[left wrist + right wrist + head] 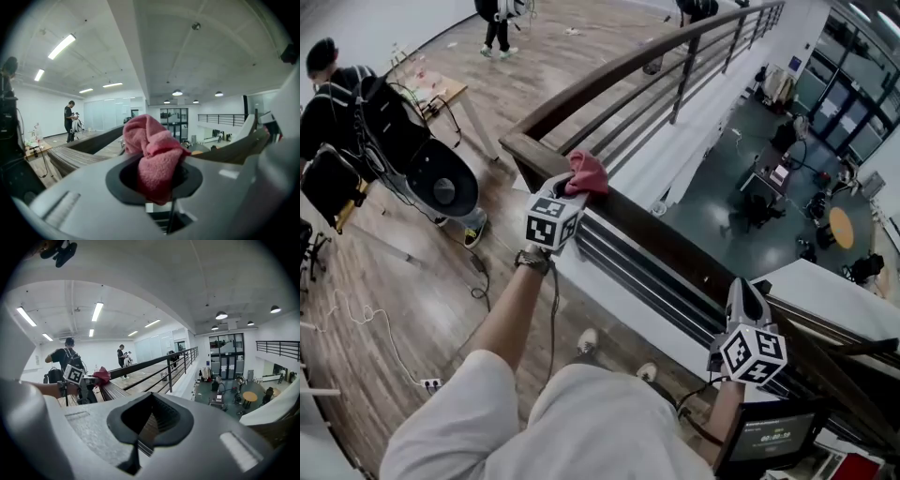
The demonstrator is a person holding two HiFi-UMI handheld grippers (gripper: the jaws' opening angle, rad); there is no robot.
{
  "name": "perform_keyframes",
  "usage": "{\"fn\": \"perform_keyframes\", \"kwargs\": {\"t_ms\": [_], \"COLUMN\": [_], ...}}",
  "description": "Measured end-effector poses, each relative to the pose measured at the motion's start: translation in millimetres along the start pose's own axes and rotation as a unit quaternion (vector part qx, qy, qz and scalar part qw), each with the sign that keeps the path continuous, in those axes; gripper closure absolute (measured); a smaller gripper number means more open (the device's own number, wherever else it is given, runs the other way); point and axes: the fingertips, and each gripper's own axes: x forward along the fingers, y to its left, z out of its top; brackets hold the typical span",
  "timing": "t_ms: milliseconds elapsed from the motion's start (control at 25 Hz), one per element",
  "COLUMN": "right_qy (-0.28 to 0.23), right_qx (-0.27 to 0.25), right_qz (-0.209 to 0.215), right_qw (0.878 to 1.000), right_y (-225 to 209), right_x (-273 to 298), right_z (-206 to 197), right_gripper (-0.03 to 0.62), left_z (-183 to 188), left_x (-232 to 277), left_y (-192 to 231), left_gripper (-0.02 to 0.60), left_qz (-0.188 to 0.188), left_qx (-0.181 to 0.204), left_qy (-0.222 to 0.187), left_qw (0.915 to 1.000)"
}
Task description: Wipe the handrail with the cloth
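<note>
A pink cloth is bunched on the corner of the dark wooden handrail, and my left gripper is shut on it. In the left gripper view the cloth fills the gap of the left gripper and the handrail runs off to the left. My right gripper is shut on nothing and sits by the handrail further along, at the lower right. The right gripper view looks along the handrail over the right gripper toward the cloth.
Beyond the rail is a drop to a lower floor with desks. A black device on a stand, a person in black and a table stand at left. A cable and power strip lie on the wood floor. A small screen is at bottom right.
</note>
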Motion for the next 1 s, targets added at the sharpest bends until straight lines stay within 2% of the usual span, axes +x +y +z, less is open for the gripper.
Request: {"fn": "perform_keyframes", "kwargs": {"t_ms": [680, 880, 1000], "right_qy": [-0.016, -0.012, -0.010], "right_qx": [0.002, 0.010, 0.006], "right_qz": [-0.021, -0.012, -0.007], "right_qw": [1.000, 1.000, 1.000], "right_y": [-63, -84, -96], "right_x": [-69, -91, -101], "right_z": [-6, -10, -13], "right_gripper": [0.592, 0.592, 0.592], "left_z": [3, 6, 4], "left_x": [-1, -3, -1], "left_y": [-135, -168, -181], "left_gripper": [0.485, 0.485, 0.485], "left_qz": [-0.048, -0.045, -0.044], "left_qx": [0.036, 0.069, 0.069], "left_qy": [0.006, 0.007, 0.009], "left_qw": [0.9982, 0.9966, 0.9966]}}
